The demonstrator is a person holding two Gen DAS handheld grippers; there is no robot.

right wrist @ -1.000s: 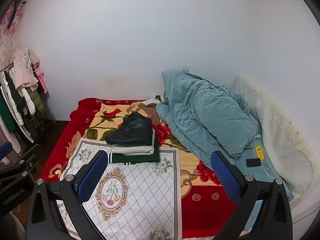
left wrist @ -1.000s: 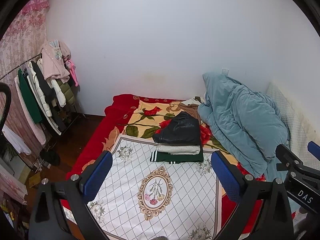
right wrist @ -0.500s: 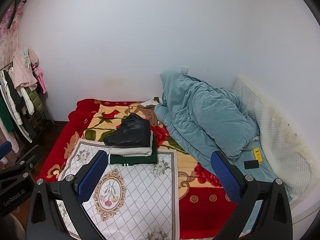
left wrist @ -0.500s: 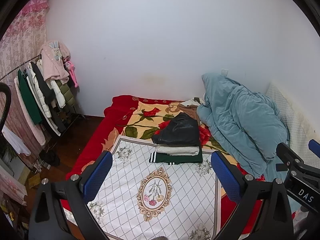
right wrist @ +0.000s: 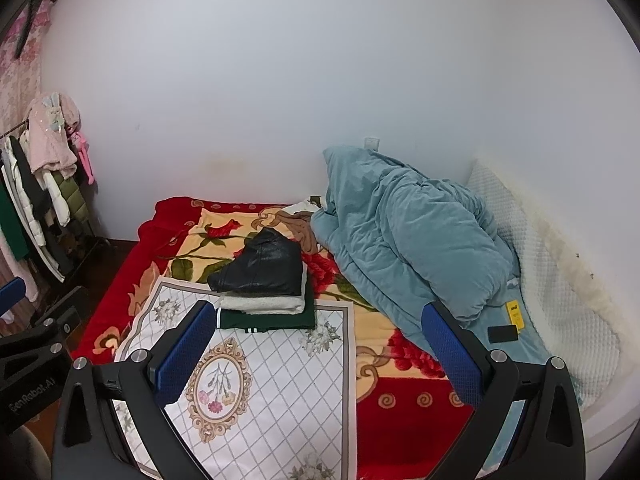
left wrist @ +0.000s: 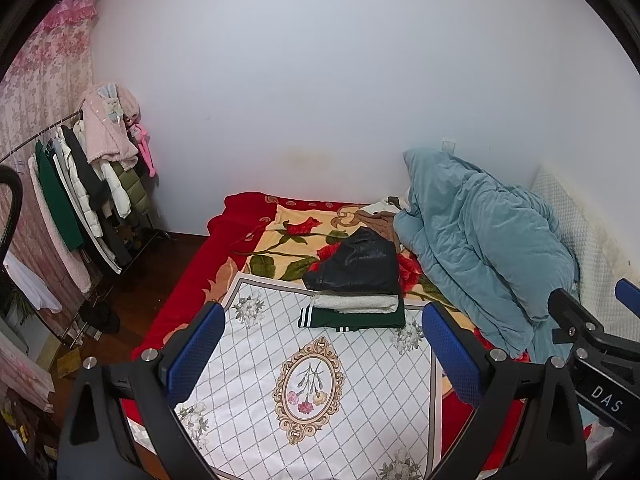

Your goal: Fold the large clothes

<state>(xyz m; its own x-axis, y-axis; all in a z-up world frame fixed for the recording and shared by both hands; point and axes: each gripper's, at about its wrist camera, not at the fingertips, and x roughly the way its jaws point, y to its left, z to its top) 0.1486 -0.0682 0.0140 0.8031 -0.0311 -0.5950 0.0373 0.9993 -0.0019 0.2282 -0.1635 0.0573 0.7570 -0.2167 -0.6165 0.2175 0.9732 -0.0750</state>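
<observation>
A stack of folded clothes sits on the bed: a black leather garment on top, a white fleece piece under it, a dark green piece with white stripes at the bottom. A brown garment lies crumpled behind the stack. My left gripper is open and empty, held above the white patterned cloth. My right gripper is open and empty, held above the bed.
A teal quilt is heaped at the right of the red floral blanket. A clothes rack stands at the left. A yellow item and a black one lie by the white pillow.
Both views have shifted slightly, with the bed and the stack sitting a little higher and further off in frame. Both grippers stay open and empty.
</observation>
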